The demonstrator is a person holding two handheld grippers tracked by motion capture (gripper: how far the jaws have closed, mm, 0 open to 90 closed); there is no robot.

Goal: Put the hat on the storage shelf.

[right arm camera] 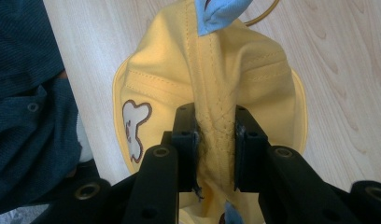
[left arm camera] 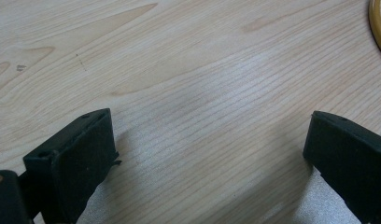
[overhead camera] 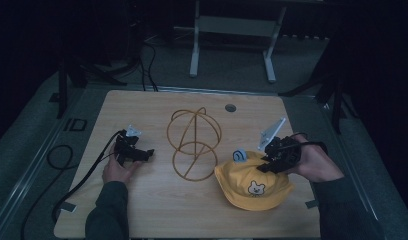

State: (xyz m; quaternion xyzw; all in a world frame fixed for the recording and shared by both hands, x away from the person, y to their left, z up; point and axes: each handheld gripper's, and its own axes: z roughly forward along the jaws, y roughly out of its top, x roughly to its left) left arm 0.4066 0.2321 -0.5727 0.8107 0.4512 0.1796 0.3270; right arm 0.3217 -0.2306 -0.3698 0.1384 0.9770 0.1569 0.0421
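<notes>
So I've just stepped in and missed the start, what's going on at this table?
A person is working at a wooden table with a gripper in each hand. The right gripper is shut on a fold of fabric at the crown of a yellow hat, which has a small animal patch and a blue ear, and sits near the table's right front. The left gripper is open and holds nothing, low over bare wood. A gold wire stand stands between them, untouched.

Dark green sleeves (overhead camera: 108,210); black, screw-studded fingers (right arm camera: 185,140)
</notes>
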